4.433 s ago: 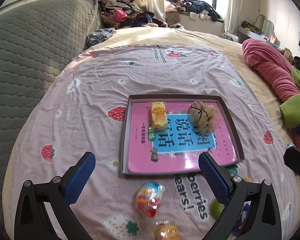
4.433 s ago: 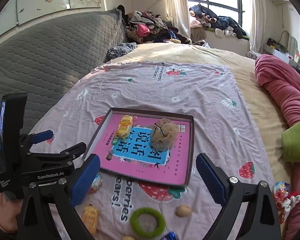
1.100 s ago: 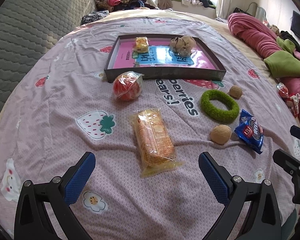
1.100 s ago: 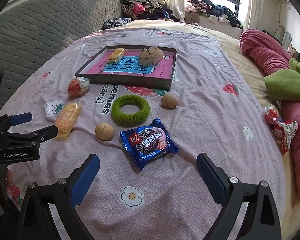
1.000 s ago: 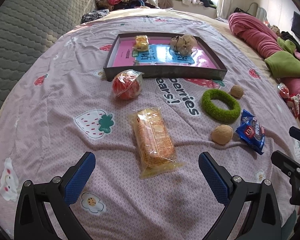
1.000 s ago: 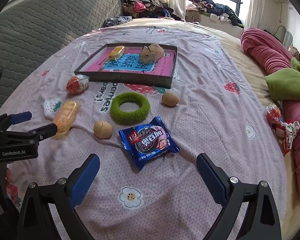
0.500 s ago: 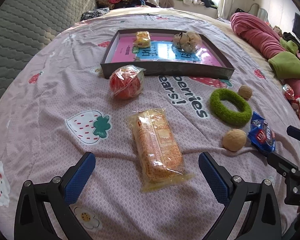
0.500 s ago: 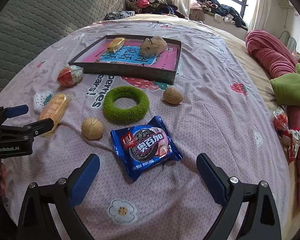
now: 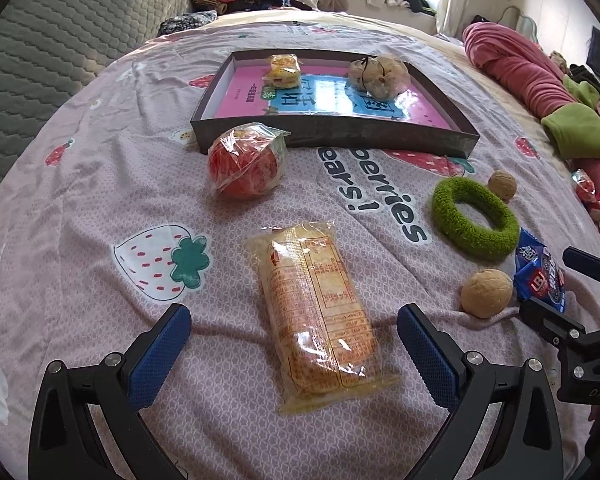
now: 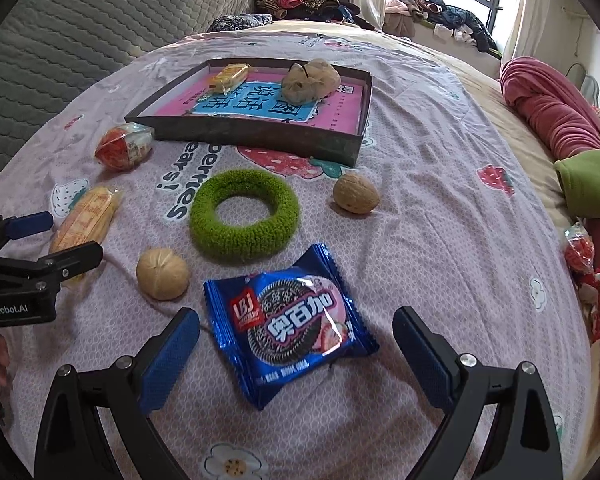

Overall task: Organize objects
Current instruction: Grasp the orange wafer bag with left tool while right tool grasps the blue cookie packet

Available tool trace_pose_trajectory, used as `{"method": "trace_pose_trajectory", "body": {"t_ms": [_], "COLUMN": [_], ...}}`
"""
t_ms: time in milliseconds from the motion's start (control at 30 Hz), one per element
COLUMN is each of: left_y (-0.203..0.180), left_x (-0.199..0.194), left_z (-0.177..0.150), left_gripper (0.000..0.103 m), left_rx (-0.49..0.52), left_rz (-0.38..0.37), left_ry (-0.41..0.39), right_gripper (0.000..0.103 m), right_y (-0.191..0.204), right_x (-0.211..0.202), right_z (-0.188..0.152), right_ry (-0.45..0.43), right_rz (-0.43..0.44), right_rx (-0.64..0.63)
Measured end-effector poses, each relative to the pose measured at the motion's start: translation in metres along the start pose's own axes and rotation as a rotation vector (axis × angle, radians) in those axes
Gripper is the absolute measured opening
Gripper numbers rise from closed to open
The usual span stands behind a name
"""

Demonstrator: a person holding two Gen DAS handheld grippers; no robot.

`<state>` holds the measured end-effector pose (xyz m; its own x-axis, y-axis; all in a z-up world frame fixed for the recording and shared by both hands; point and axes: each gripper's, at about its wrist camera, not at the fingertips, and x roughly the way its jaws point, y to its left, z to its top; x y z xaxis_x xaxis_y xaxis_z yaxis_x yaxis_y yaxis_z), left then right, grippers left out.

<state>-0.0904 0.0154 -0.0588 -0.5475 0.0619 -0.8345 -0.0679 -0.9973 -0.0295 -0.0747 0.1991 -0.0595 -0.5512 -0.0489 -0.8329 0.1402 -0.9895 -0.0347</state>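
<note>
A dark tray point(image 9: 340, 136) point(image 10: 260, 136) with a pink lining rests on the bedspread and holds a small yellow snack pack point(image 9: 285, 70) and a tan bag point(image 9: 378, 74). My left gripper point(image 9: 294, 344) stands open just above a long yellow cracker pack point(image 9: 316, 312), its fingers on either side. Open too, my right gripper point(image 10: 296, 344) straddles a blue cookie packet point(image 10: 288, 324). Loose on the cloth lie a red wrapped ball point(image 9: 244, 166), a green fuzzy ring point(image 10: 244, 216) and two walnuts point(image 10: 162, 274) point(image 10: 356, 198).
A grey quilted headboard point(image 9: 40, 40) rises on the left. Pink and green bedding point(image 9: 540, 76) is heaped on the right, with a small red wrapped item point(image 10: 580, 252) beside it. Clothes are piled by the window point(image 10: 440, 4) at the back.
Both grippers have drawn back from over the tray and dropped toward the near cloth; the left now frames the cracker pack, the right the blue cookie packet. Both stay open.
</note>
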Motion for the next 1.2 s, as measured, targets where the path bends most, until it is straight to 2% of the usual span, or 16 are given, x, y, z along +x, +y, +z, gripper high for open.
{"method": "trace_pose_trajectory", "body": {"t_ms": [267, 467, 533, 567, 600, 700, 900, 1200], "left_y": [0.002, -0.001, -0.003, -0.003, -0.003, -0.003, -0.006, -0.006], "left_x": [0.005, 0.004, 0.003, 0.003, 0.004, 0.007, 0.005, 0.001], "left_z": [0.003, 0.002, 0.002, 0.002, 0.002, 0.002, 0.000, -0.001], "left_gripper": [0.102, 0.097, 0.084, 0.064, 0.057, 0.052, 0.045, 0.044], "left_rx": [-0.012, -0.007, -0.003, -0.003, -0.010, -0.020, -0.015, -0.006], "left_rz": [0.000, 0.002, -0.003, -0.003, -0.011, -0.028, -0.023, -0.018], "left_ry": [-0.002, -0.009, -0.011, -0.009, -0.001, 0.021, 0.002, -0.010], "right_gripper": [0.097, 0.085, 0.085, 0.082, 0.079, 0.077, 0.072, 0.067], "right_y": [-0.004, -0.006, -0.006, -0.005, -0.005, -0.005, -0.004, -0.007], "right_x": [0.012, 0.019, 0.018, 0.019, 0.019, 0.018, 0.016, 0.011], "right_z": [0.003, 0.002, 0.002, 0.002, 0.002, 0.002, 0.001, 0.000], "right_ry": [0.011, 0.020, 0.017, 0.015, 0.014, 0.015, 0.007, -0.002], "right_rz": [0.027, 0.064, 0.062, 0.065, 0.070, 0.069, 0.071, 0.091], "right_rx": [0.027, 0.048, 0.049, 0.048, 0.050, 0.046, 0.053, 0.071]}}
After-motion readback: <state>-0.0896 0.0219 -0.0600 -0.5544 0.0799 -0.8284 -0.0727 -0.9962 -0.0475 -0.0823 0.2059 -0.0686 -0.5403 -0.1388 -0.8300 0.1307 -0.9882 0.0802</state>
